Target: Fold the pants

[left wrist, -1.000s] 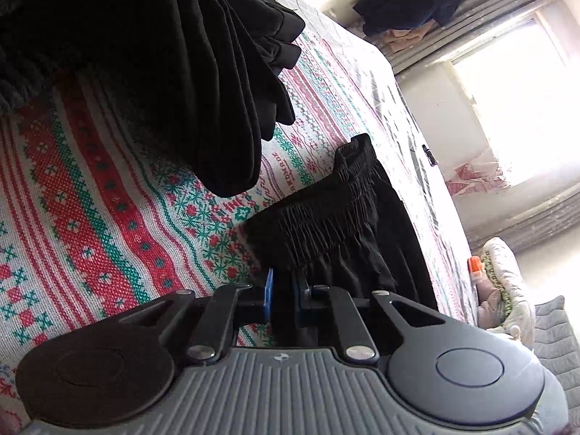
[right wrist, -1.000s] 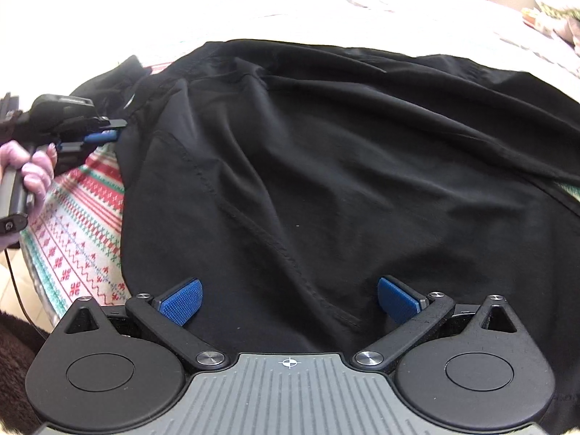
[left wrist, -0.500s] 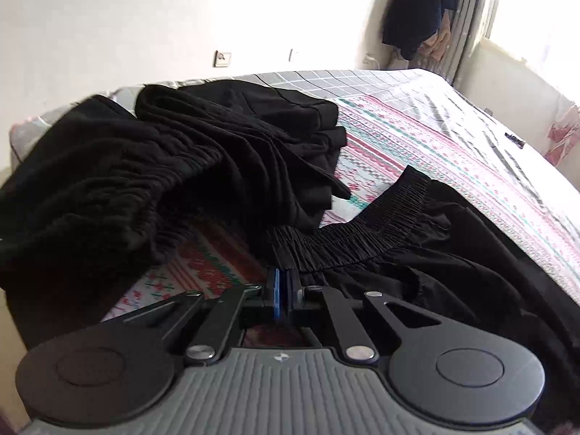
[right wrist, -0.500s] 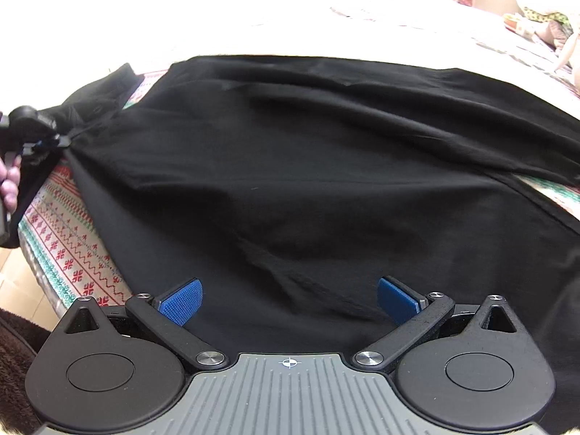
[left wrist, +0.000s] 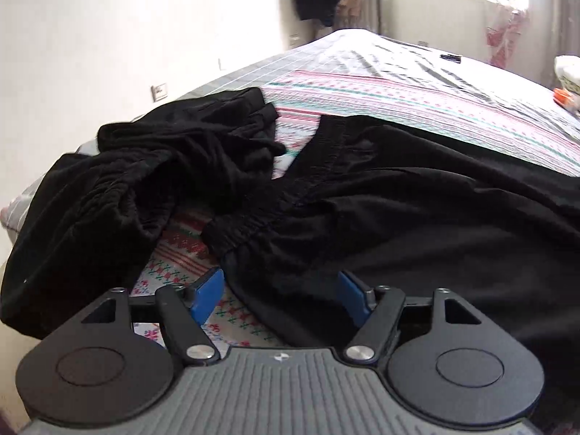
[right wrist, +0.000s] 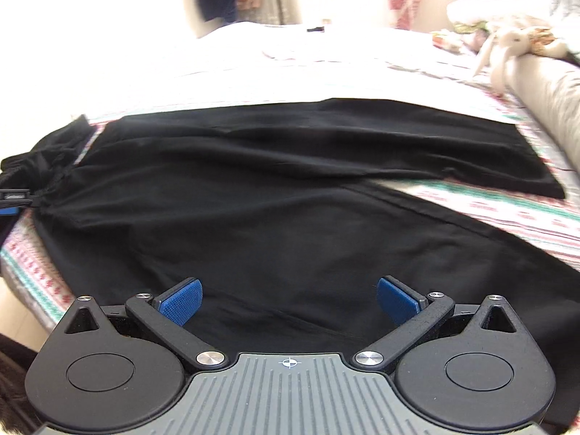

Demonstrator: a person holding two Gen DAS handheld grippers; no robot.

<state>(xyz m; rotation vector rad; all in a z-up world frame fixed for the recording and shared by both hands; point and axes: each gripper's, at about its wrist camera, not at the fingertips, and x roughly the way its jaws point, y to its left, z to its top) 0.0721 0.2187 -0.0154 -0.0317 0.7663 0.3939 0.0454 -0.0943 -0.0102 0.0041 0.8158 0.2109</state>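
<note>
The pants (right wrist: pixel 290 188) lie spread on the bed (right wrist: pixel 507 214), waistband at the left. The left gripper (left wrist: pixel 279 291) is opening its jaws, pinching nothing; the right gripper (right wrist: pixel 288 299) hangs with jaws spread, empty. The loose waistband (left wrist: pixel 253 224) could bunch, or the heap of clothes (left wrist: pixel 127 181) beside it get caught in the fold.

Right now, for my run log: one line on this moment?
pants: spread flat on bed | left gripper: fingers opening, nothing between | right gripper: open, empty

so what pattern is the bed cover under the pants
Bed cover: white with red and green knit-style stripes, clearest in the left wrist view.
</note>
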